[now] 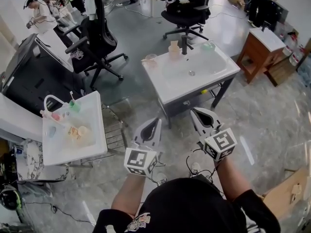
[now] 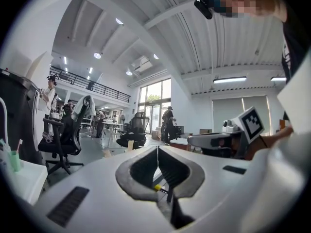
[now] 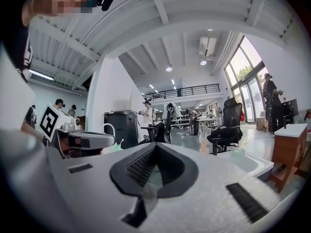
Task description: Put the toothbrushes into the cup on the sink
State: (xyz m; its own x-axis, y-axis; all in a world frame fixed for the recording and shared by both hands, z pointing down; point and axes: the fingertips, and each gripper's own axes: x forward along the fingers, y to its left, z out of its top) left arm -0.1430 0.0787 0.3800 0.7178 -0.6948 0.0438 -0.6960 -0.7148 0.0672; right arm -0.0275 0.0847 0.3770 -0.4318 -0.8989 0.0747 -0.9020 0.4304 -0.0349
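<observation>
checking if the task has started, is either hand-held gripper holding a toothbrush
No, the left hand-held gripper and right hand-held gripper both show shut jaws with nothing between them.

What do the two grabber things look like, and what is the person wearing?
The left hand-held gripper and the right hand-held gripper are light grey and pointed like beaks, with dark ribbed pads inside. Each carries a white cube printed with black square markers. The person wears a black short-sleeved shirt.
</observation>
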